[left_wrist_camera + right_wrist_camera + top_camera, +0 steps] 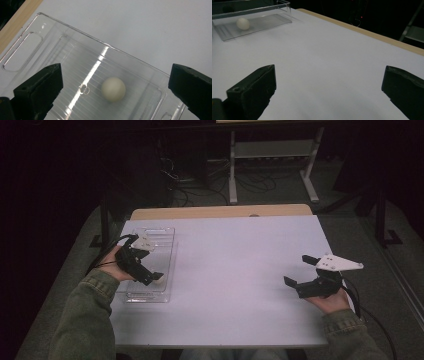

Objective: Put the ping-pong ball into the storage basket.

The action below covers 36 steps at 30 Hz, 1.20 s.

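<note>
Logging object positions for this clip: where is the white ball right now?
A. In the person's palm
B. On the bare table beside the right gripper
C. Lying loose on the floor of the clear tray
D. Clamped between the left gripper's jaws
C: the white ball rests on the floor of the clear tray, and the left gripper hangs over it with its jaws spread wide, touching nothing.
</note>
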{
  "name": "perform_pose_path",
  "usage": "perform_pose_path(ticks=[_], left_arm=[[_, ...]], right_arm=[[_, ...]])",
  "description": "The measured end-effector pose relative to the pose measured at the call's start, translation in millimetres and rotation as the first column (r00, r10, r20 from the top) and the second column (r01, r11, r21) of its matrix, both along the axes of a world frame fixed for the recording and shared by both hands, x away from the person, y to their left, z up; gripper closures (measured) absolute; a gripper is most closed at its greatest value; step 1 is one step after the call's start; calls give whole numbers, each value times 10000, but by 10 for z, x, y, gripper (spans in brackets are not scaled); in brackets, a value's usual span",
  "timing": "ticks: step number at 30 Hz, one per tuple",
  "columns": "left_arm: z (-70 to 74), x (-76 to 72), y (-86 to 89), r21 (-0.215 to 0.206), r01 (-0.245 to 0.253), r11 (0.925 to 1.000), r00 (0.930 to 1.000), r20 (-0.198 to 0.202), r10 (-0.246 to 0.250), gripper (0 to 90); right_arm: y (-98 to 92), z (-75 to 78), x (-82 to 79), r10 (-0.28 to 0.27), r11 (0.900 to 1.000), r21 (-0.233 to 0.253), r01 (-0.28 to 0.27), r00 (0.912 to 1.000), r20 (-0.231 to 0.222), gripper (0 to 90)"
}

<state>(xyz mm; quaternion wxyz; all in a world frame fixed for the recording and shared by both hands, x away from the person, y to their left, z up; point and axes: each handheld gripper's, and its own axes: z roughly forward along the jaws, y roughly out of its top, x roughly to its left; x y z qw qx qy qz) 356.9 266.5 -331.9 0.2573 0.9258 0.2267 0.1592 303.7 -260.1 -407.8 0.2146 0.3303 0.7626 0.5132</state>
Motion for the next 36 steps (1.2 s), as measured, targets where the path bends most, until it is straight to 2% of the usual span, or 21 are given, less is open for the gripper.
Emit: perform_pose_path(ticks=[8, 10, 22, 31, 36], left_arm=[[19, -38, 20, -561, -190, 9982, 9986, 480, 217, 0], [18, -53, 25, -785, -202, 9967, 9982, 548, 246, 0], [13, -153, 122, -1417, -409, 9891, 9952, 827, 530, 0], [-38, -241, 214, -1975, -742, 9775, 9907, 978, 950, 0], [-81, -280, 289, -2381, -1100, 9650, 9844, 1083, 1389, 0]], right_arm=[[5, 3, -7, 18, 10000, 2, -18, 10000, -1, 0], [1, 7, -9, 0, 10000, 27, 0, 10000, 33, 0], [-3, 8, -10, -21, 10000, 13, 21, 10000, 29, 0], [0, 4, -7, -20, 10000, 4, 20, 10000, 28, 0], [-3, 5, -9, -17, 10000, 13, 17, 10000, 26, 0]])
